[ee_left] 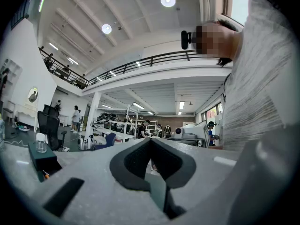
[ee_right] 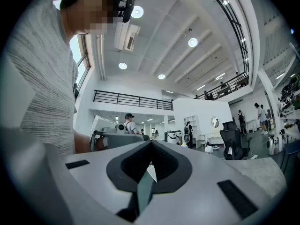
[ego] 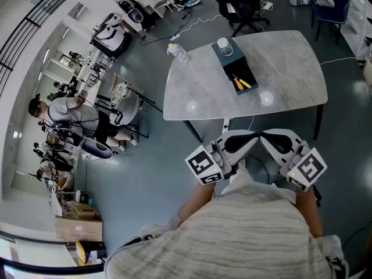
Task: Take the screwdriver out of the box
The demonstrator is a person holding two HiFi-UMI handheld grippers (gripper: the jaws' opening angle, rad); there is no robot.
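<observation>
— Though shut tight on nothing, left gripper point(ego: 247, 139) and right gripper point(ego: 272, 139) alike (tips nearly meeting, bottom centre): where to look for the screwdriver point(ego: 240, 84)?

— Straight up the frame, well apart, inside the box point(ego: 228, 61) on the table point(ego: 290, 68). Lies slanting upper left to lower right. Seemingly a touch nearer the left.

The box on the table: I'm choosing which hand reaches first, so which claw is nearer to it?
Left, only slightly. The left claw and right claw hang short of the table, tips almost meeting; the box lies ahead, toward the left claw's side.
</observation>
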